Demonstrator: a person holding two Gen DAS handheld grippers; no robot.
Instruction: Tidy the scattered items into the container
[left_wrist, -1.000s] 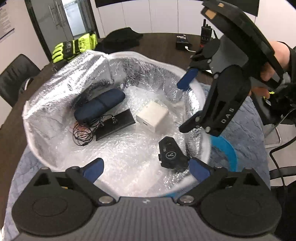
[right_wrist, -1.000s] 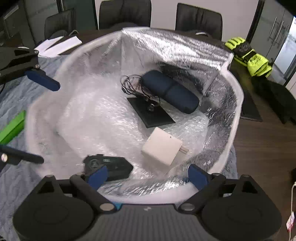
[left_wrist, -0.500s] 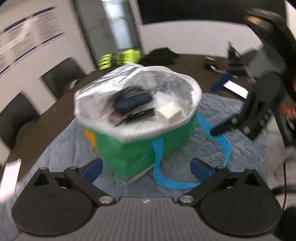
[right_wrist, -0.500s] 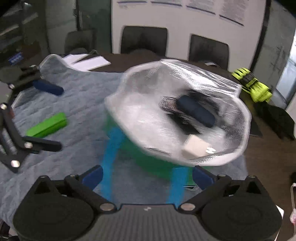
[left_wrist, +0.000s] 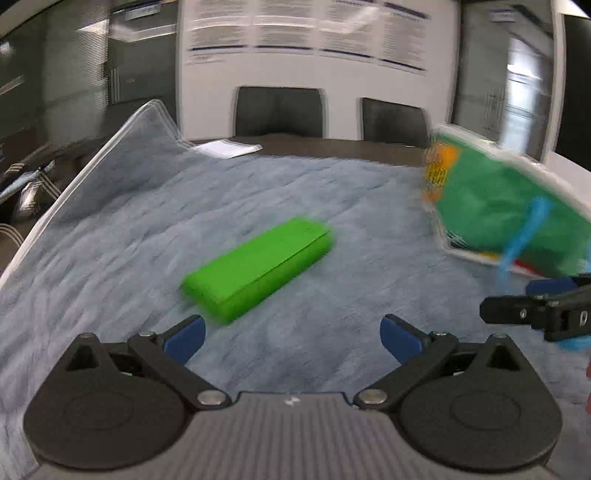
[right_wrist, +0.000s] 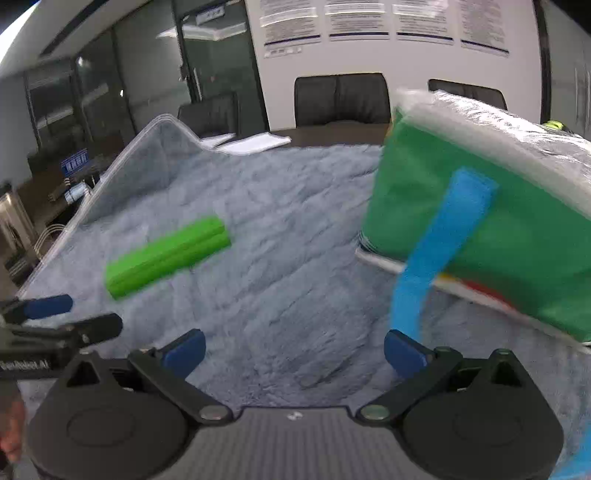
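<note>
Black grippers (left_wrist: 291, 334), blue fingertip pads (left_wrist: 184, 334)

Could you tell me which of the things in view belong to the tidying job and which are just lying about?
Part of the job:
- green box, lying on the blue blanket
- green bag with foil lining and blue strap
- left hand-held gripper, open
- right hand-held gripper, open

Just lying about:
- white papers
- black chairs
- wall posters
</note>
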